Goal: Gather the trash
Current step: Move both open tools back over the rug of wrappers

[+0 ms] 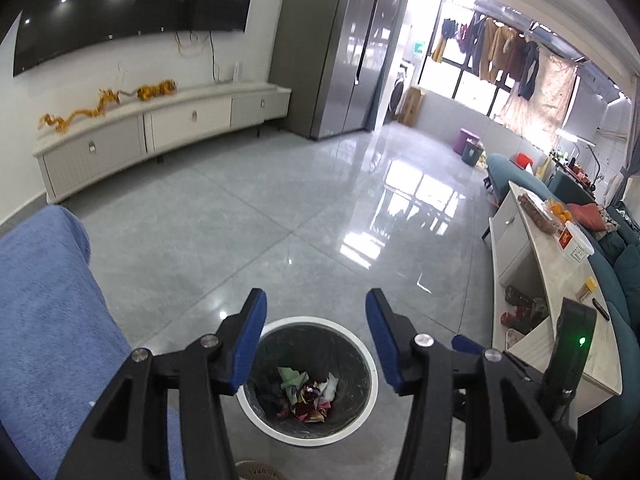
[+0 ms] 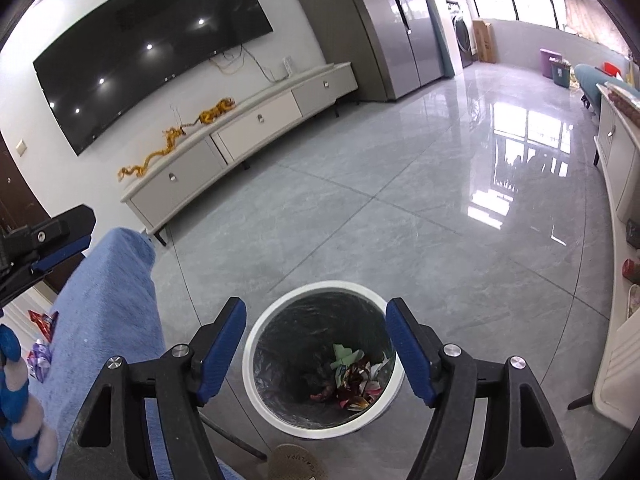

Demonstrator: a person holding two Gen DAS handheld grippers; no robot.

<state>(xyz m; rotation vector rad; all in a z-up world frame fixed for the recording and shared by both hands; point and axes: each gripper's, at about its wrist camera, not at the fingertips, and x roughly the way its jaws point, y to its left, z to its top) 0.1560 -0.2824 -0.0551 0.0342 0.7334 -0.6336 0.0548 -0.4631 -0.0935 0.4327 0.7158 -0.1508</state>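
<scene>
A round white-rimmed trash bin (image 1: 372,364) with a dark liner stands on the floor below both grippers; it also shows in the right wrist view (image 2: 256,340). Crumpled wrappers (image 1: 308,394) lie at its bottom, also seen in the right wrist view (image 2: 354,380). My left gripper (image 1: 316,304) is open and empty above the bin. My right gripper (image 2: 316,314) is open and empty above the bin. Two more wrappers, red (image 2: 43,320) and purple (image 2: 39,356), lie on the blue cloth at far left.
A blue towel-covered surface (image 1: 44,300) is at left. A white TV cabinet (image 1: 160,124) runs along the far wall. A long white table (image 1: 560,280) with snacks is at right. A slipper (image 2: 294,462) lies near the bin. Grey tile floor (image 1: 280,208) stretches ahead.
</scene>
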